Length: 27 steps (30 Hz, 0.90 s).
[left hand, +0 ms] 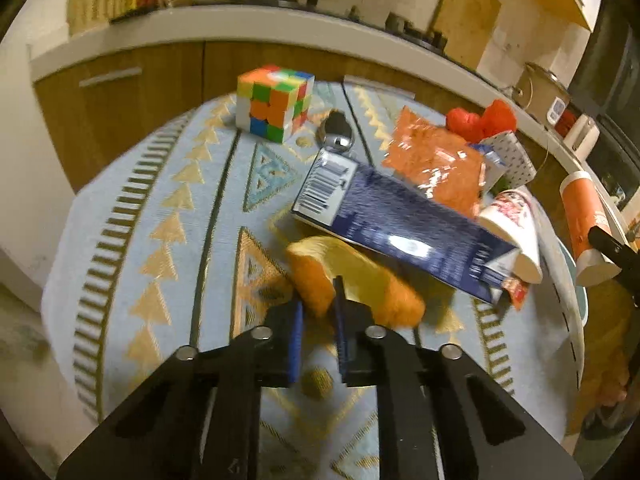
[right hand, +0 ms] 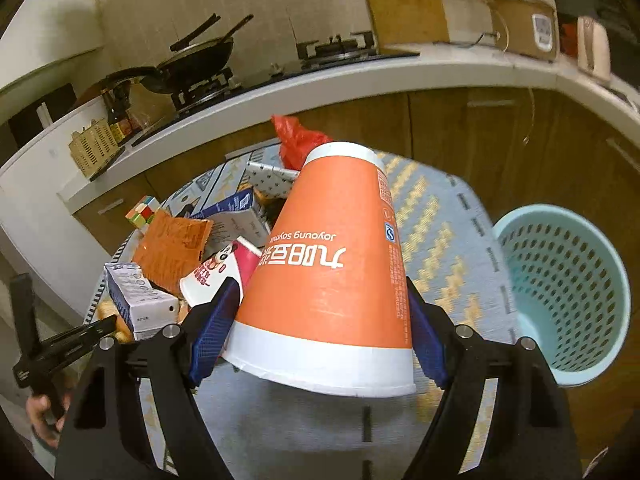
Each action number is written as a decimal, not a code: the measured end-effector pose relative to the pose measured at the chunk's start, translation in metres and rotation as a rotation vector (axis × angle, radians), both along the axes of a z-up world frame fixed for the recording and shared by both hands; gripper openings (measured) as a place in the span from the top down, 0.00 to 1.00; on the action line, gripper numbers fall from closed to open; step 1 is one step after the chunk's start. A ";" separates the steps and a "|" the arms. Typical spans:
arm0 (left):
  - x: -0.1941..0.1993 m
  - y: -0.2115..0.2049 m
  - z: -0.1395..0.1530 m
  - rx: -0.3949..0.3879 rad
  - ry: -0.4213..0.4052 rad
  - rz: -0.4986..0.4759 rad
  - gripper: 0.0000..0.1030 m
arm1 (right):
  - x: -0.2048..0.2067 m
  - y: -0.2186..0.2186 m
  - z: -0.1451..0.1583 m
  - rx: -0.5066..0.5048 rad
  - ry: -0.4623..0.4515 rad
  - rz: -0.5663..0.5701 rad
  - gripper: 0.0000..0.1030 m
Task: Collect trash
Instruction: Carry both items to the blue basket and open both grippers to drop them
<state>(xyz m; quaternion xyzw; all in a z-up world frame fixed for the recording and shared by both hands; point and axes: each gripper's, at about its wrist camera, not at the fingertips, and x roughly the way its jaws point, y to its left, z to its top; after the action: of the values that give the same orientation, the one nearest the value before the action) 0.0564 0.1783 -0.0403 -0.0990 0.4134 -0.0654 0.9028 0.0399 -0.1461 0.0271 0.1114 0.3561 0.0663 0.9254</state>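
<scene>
A kitchen table under a patterned cloth point(left hand: 168, 208) is strewn with rubbish as two hand-held grippers work over it. The left gripper point(left hand: 318, 300) has its blue pads drawn nearly together on the rim of an orange peel point(left hand: 352, 280), pinching its near edge; the peel lies on the cloth just in front of a dark blue carton point(left hand: 400, 220) that is tipped on its side. Behind the carton sit a torn orange wrapper point(left hand: 436, 164), a small white printed cup point(left hand: 512, 224) on its side and a red bag point(left hand: 480, 118). A puzzle cube point(left hand: 274, 102) stands apart at the far left of the table, with what looks like a small dark object point(left hand: 336, 132) beside it, too blurred to name.

The right gripper point(right hand: 320, 320) has its jaws spread wide and clamped on a large orange paper cup point(right hand: 332, 272), held mouth toward the camera, base pointing away, above the table. To its right, past the table's edge, stands a pale blue perforated bin point(right hand: 568, 288). A hand point(right hand: 44, 412) shows at the lower left of the right wrist view, on the left tool's handle.
</scene>
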 end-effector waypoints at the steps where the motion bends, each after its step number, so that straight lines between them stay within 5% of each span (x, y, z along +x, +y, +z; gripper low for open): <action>1: -0.008 -0.001 0.005 -0.007 -0.018 0.010 0.92 | -0.002 -0.001 0.001 -0.002 -0.008 -0.003 0.27; 9: -0.060 -0.018 0.067 -0.056 -0.227 -0.014 0.94 | -0.023 -0.012 0.020 -0.033 -0.075 -0.022 0.27; 15: -0.058 -0.069 0.106 -0.052 -0.325 -0.110 0.94 | -0.041 -0.038 0.032 -0.043 -0.120 -0.077 0.27; 20: -0.038 -0.137 0.125 -0.051 -0.341 -0.233 0.94 | -0.051 -0.074 0.035 -0.048 -0.130 -0.159 0.27; 27: -0.003 -0.245 0.107 -0.056 -0.252 -0.394 0.94 | -0.055 -0.149 0.016 -0.062 -0.052 -0.326 0.27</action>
<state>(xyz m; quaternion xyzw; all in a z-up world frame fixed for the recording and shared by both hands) 0.0530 -0.0672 0.0666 -0.0326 0.3067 -0.2636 0.9140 -0.0153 -0.2950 0.0434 0.1376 0.3113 -0.0929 0.9357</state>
